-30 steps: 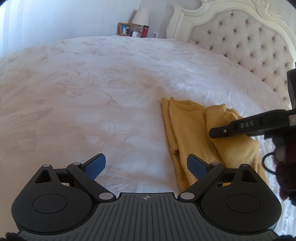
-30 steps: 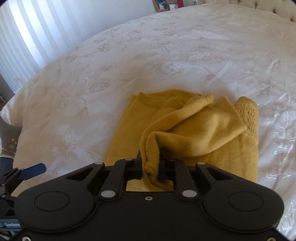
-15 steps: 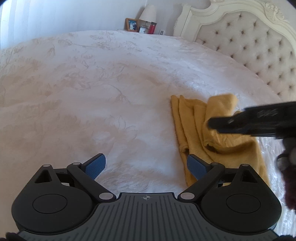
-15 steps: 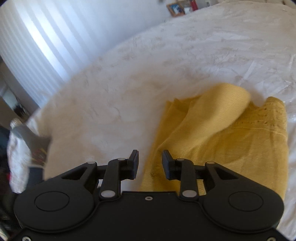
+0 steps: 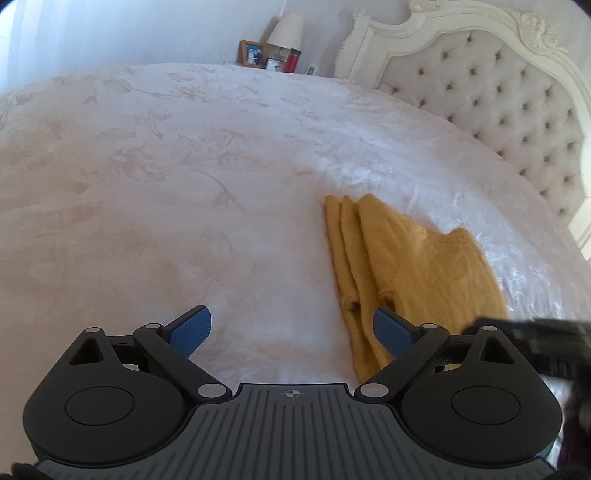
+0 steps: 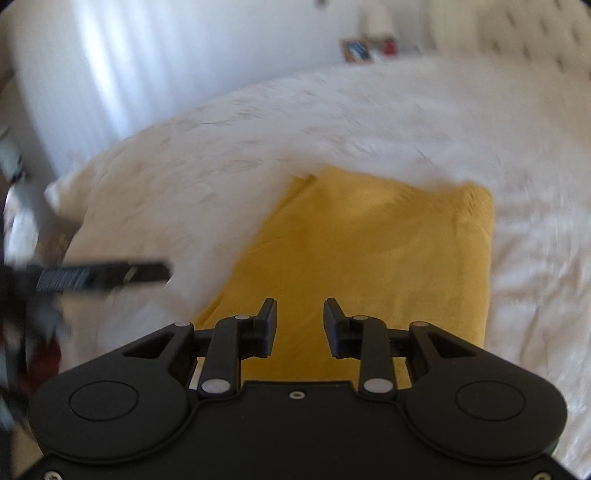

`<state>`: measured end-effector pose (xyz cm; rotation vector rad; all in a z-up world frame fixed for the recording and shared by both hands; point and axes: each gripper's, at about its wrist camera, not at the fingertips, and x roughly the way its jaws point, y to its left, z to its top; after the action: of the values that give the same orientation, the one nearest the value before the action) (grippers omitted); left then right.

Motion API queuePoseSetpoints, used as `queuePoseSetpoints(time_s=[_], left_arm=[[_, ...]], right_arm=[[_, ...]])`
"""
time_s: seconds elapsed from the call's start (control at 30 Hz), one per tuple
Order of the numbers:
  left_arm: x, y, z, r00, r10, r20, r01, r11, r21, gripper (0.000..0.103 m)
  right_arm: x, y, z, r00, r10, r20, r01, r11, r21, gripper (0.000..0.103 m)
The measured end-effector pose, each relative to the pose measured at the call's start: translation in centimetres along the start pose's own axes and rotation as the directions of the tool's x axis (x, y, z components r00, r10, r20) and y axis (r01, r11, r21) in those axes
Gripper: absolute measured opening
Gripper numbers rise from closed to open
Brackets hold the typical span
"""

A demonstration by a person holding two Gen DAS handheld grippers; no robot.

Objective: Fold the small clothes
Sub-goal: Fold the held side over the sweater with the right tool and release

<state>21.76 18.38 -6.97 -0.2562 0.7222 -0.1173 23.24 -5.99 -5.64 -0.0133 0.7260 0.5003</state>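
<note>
Right gripper [image 6: 300,321] hangs over the near end of the yellow garment [image 6: 369,266] with its jaws a little apart and nothing between them; in its own view the cloth fills the middle from about 6 o'clock up toward 12, so the tool seems placed to judge the fold or to take a fresh edge, not to carry anything. Blur across that view makes the fine creases hard to read. Left gripper [image 5: 291,328] has its blue-padded fingers [image 5: 192,326] spread wide and empty above the bare white bedspread [image 5: 166,184], with the garment off at about 2 o'clock from its centre and its right finger just beside the near yellow edge; it looks parked clear of the cloth, ready to come in when a second hold is wanted. In the left view the garment lies flat on the bed as a long folded strip with several stacked edges along its left side and a rounded hump at its far right corner, near the tufted headboard [image 5: 509,103]. A lamp [image 5: 286,31], a picture frame [image 5: 252,53] and a red bottle [image 5: 292,61] stand beyond the bed at 12 o'clock, well apart from the work. I judge the lengthwise fold laid and a crosswise fold likely next.
</note>
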Motion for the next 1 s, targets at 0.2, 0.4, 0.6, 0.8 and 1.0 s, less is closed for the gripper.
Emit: queuePoseSetpoints(time_s=[0.2,0.4,0.6,0.8,1.0], left_arm=[[0.4,-0.9,1.6,0.999,0.005,-0.051,-0.003,0.999,0.036,0.096],[0.9,-2.6,3.1,0.995,-0.028,-0.094,0.036,0.996,0.077,0.096],[2.0,-3.7,4.6,0.986,-0.098,-0.134,0.102,0.994,0.026,0.096],[4.8,-5.0,5.5,0.951,-0.231,-0.205,0.215,0.972,-0.099,0.096],[9.7,-6.7,5.4,0.905,-0.305,-0.298,0.248,0.945,-0.214,0.096]], right_arm=[[-0.8,4.5,-1.8,0.998,0.038,0.052,-0.025,0.973,-0.229,0.058],[1.3,5.9,-2.4,1.0,0.013,0.023,-0.004,0.939,-0.344,0.048],[0.3,3.5,-1.9,0.998,-0.009,0.067,0.025,0.973,-0.228,0.011],[-1.7,-0.4,-1.5,0.99,-0.036,0.138,0.044,0.997,-0.059,0.011],[-2.5,-1.8,-1.7,0.987,-0.026,0.156,0.027,1.0,-0.001,0.011]])
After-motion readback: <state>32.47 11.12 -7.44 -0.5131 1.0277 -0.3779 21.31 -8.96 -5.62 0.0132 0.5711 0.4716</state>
